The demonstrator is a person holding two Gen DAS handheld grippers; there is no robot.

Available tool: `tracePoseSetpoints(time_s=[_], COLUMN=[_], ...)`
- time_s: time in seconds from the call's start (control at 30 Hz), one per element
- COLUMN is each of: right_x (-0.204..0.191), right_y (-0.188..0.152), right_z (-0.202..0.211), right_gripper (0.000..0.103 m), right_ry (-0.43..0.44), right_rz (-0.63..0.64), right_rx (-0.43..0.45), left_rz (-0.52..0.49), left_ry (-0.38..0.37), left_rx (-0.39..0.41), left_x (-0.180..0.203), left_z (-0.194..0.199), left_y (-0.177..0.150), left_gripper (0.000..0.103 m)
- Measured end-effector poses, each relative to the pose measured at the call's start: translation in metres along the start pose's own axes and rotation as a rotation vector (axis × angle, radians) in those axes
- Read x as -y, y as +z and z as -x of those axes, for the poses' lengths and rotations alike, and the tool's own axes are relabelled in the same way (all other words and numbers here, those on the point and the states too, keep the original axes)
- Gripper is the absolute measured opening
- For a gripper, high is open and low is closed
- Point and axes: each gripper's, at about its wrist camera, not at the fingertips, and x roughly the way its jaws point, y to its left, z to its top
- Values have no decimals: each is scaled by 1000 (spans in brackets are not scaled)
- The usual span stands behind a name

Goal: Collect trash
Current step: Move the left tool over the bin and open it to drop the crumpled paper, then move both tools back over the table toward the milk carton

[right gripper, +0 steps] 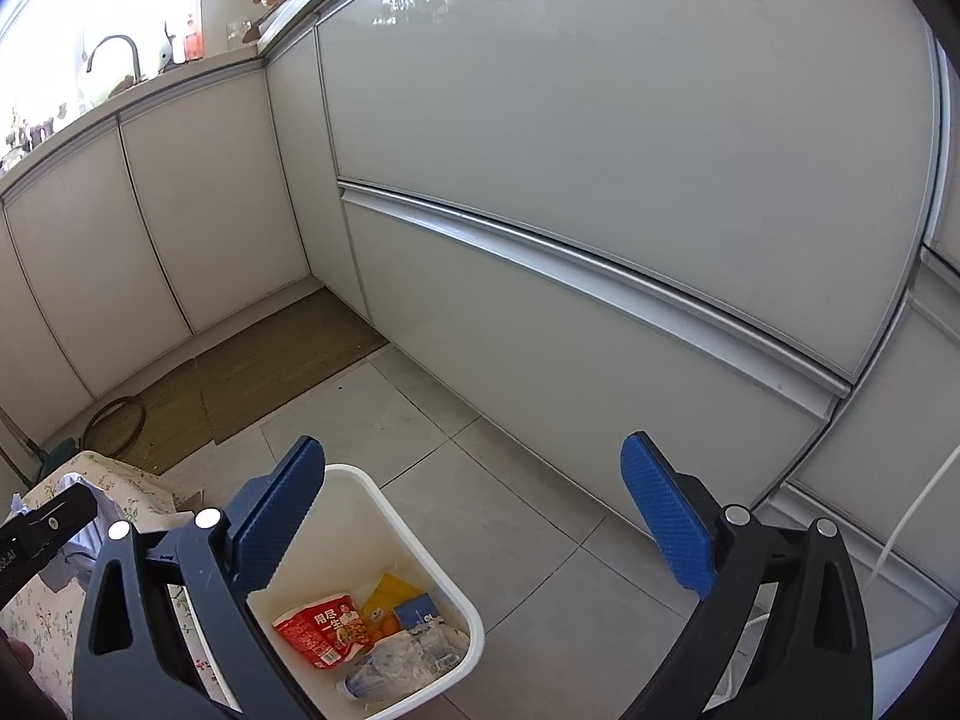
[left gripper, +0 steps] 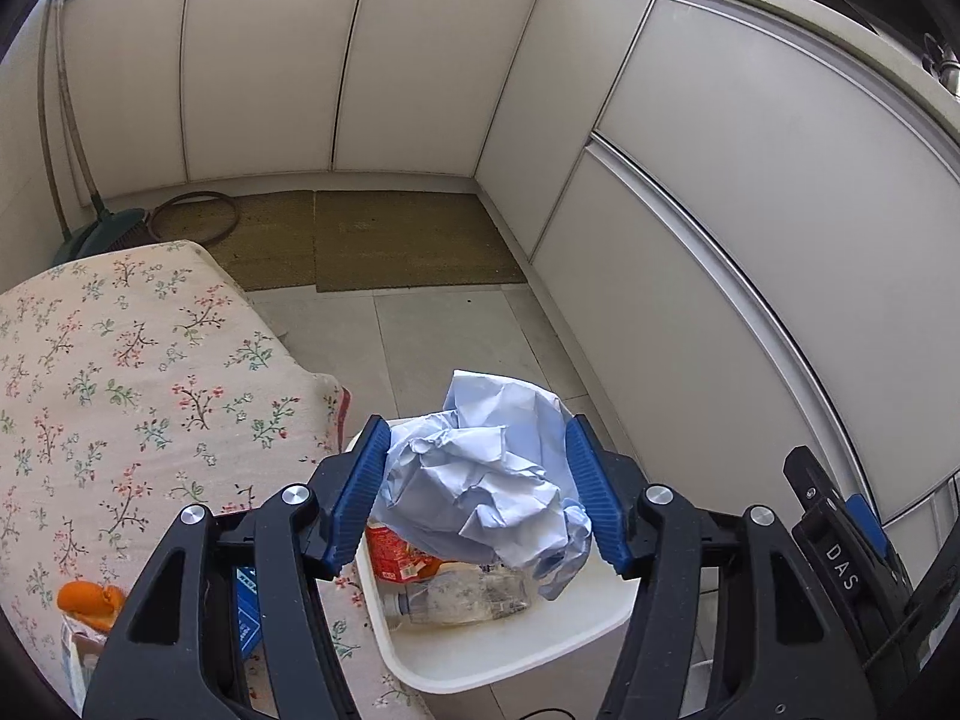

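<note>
Left gripper [left gripper: 480, 495] clamped a crumpled paper wad [left gripper: 486, 480] between both pads, held above the white bin [left gripper: 516, 654]. Right gripper [right gripper: 474, 522] was spread wide, empty, over the bin [right gripper: 420, 540]. Bin held a red packet [right gripper: 318, 630] and a plastic bottle [right gripper: 402, 660].

Daylight flooded in, blowing out the window [right gripper: 90, 18] at the right wrist view's top left. Cabinet doors [right gripper: 600, 120] carried soft glare. Fisheye bending curved every straight line, dark vignettes ate the corners, and focus stayed crisp throughout.
</note>
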Motion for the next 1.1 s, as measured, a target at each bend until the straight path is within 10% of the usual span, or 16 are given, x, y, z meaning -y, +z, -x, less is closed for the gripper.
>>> tracePoseSetpoints(time_s=[0.13, 1.1], right_x=[5, -156], right_y=[-1, -73], right_z=[-1, 90], right_gripper=[96, 96], right_ry=[-4, 306], right_rz=[-12, 376], right_rx=[-14, -107], left_rz=[15, 131], left_ry=[-18, 315], left_rx=[-27, 38], left_x=[2, -157], left_z=[-9, 115], left_y=[-2, -67], left_gripper=[78, 87])
